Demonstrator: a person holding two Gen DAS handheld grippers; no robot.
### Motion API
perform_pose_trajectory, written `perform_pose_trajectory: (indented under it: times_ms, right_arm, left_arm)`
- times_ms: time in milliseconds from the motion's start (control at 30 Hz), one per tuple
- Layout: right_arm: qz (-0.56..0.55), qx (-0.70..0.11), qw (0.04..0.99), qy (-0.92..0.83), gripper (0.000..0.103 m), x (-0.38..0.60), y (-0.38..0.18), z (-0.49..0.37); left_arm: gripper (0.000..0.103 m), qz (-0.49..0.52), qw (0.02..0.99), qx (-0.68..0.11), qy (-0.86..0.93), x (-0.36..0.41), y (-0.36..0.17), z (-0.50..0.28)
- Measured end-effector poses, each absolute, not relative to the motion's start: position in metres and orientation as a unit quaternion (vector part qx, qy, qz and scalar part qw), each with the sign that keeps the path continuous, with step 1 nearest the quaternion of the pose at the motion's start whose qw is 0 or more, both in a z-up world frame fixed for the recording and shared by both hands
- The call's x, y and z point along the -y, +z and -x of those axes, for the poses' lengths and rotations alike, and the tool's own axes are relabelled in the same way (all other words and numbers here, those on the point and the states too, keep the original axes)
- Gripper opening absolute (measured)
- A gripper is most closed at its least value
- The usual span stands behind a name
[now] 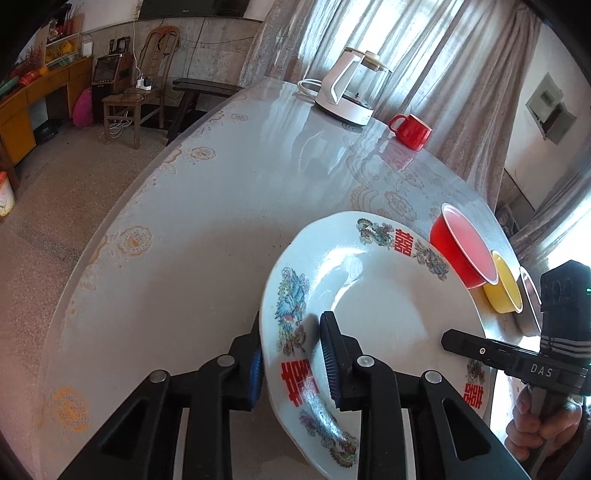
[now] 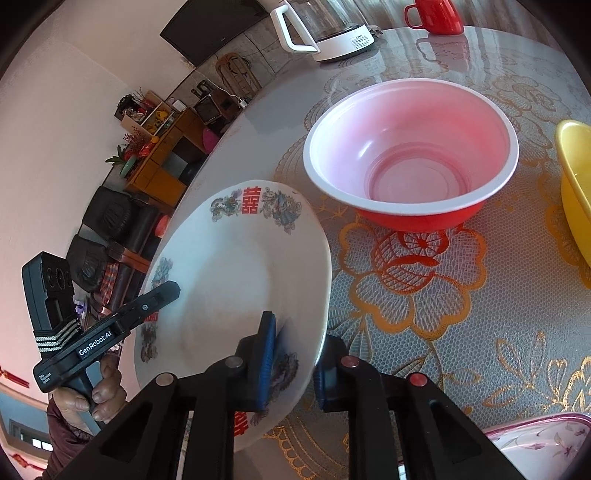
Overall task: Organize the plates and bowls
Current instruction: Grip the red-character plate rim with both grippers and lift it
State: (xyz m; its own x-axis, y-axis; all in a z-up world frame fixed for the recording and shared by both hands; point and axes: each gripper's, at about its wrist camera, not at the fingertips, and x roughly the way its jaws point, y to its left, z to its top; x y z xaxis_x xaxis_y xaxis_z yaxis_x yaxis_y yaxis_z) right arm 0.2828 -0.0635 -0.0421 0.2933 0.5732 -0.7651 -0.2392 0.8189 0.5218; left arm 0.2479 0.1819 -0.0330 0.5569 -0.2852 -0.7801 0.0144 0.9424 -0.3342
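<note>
Two tools (image 1: pixel 291 354) (image 2: pixel 295 363) gripping tilted plate (image 1: pixel 376 295).

We're in somebody's home here, a lived-in sitting and dining room. A round bench (image 1: pixel 207 236) wears a flowered lace cloth under a clear cover, with a white electric kettle (image 1: pixel 351 88) and a red mug (image 1: pixel 412 131) on it. A wooden chair (image 1: pixel 142 88) stands on the speckled floor, a power strip resting on its seat. Along the wall runs an orange wooden cabinet (image 2: pixel 162 162) crowded with red decorations, dark sofas (image 2: pixel 110 236) just beside it. A flat television (image 2: pixel 214 26) hangs on the wall, and pale curtains (image 1: pixel 406 44) glow with daylight.
</note>
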Motion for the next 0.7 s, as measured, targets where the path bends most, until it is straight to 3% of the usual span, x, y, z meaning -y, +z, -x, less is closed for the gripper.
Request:
perform_pose_trajectory:
  times_ms: [700]
  right_arm:
    - [-0.139, -0.527, 0.798, 0.257, 0.018, 0.063, -0.033, -0.27]
  left_arm:
    - [0.023, 0.15, 0.869, -0.461, -0.098, -0.182, -0.023, -0.225]
